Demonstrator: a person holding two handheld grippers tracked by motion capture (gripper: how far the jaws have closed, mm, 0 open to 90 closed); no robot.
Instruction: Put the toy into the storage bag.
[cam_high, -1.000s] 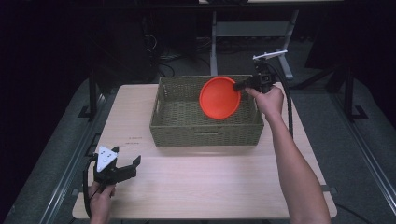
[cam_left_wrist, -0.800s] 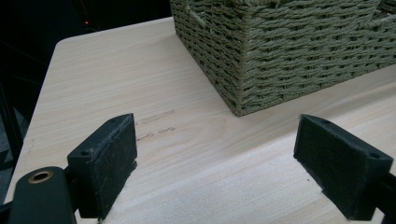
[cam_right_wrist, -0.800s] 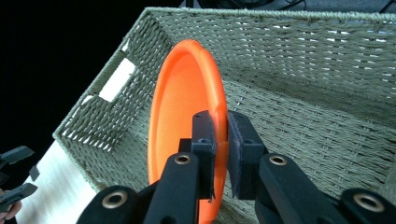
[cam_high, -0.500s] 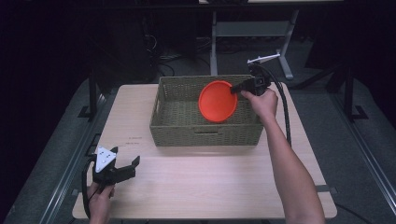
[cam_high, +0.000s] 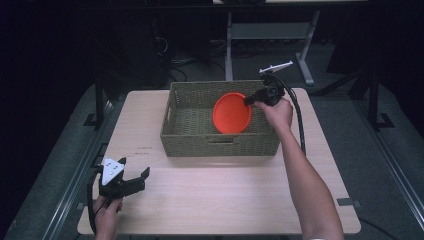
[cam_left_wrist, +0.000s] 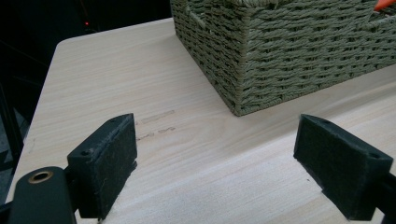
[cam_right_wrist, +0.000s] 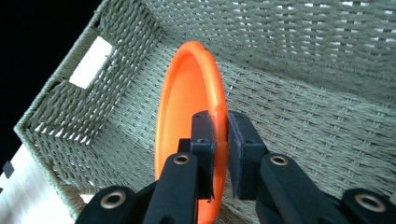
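Right claw (cam_right_wrist: 219, 140) clamped nearly closed on the rim of an orange plate (cam_high: 232, 113), pads pressing from both sides. Plate held on edge, tilted, inside the woven basket (cam_high: 220, 145) on the worktop (cam_high: 225, 200). Left claw (cam_left_wrist: 215, 163) spread wide, gripping nothing, just above bare worktop near the basket's corner.

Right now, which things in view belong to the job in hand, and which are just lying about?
In the job:
- orange plate, pinched by its rim
- right gripper, shut on it
- woven basket, the plate hangs inside it

Lying about:
- left gripper, open over the table, holding nothing
- white metal stand on the floor behind the table
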